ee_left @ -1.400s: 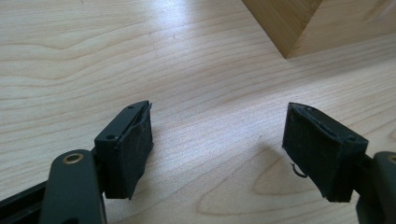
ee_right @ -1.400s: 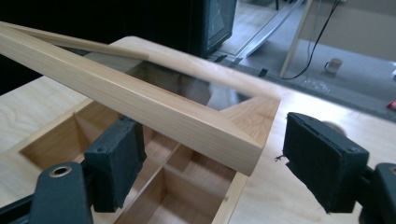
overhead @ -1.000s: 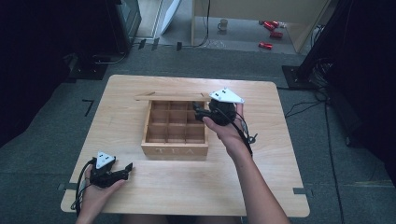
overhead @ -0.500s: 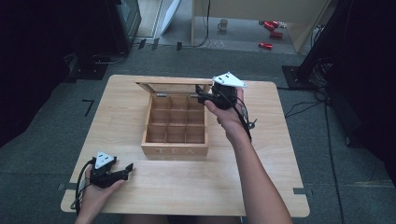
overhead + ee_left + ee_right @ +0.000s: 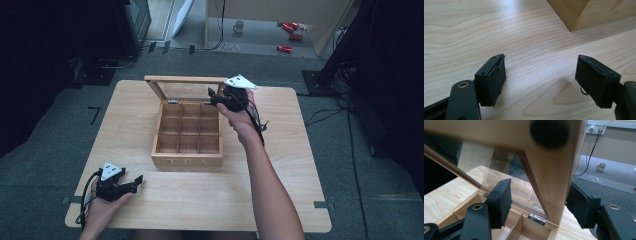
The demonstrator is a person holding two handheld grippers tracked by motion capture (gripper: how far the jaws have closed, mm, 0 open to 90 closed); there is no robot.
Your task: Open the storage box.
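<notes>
Setting: grey carpeted floor around a pale wooden table (image 5: 280, 200), with cables, a mug (image 5: 239, 25) and red cans (image 5: 290, 36) on the floor far behind.
Right gripper: right gripper (image 5: 216, 99) is at the far right corner of the tea box, jaws set wide on either side of the lid's right frame rail; whether the pads press the wood, I cannot tell.
Left gripper: left gripper (image 5: 136, 181) rests at the near left of the table, jaws wide and holding nothing, well apart from the box.
Box: wooden tea box (image 5: 187, 150) sits mid-table, 9 bare compartments, "TEA" on its near face.
Lid: lid (image 5: 185, 79) stands raised on the far hinges, tilted up, a clear pane in a thin wooden frame.
Handling: stiff, light wood, smooth enough to slip; the pane looks fragile. Best hold is judged to be the frame rail, never the pane.
Right gripper view: shows brass hinge (image 5: 536, 218) and pane close up.
Left gripper view: shows a near box corner (image 5: 574, 15) on bare table grain.
High view: shows the whole layout.
</notes>
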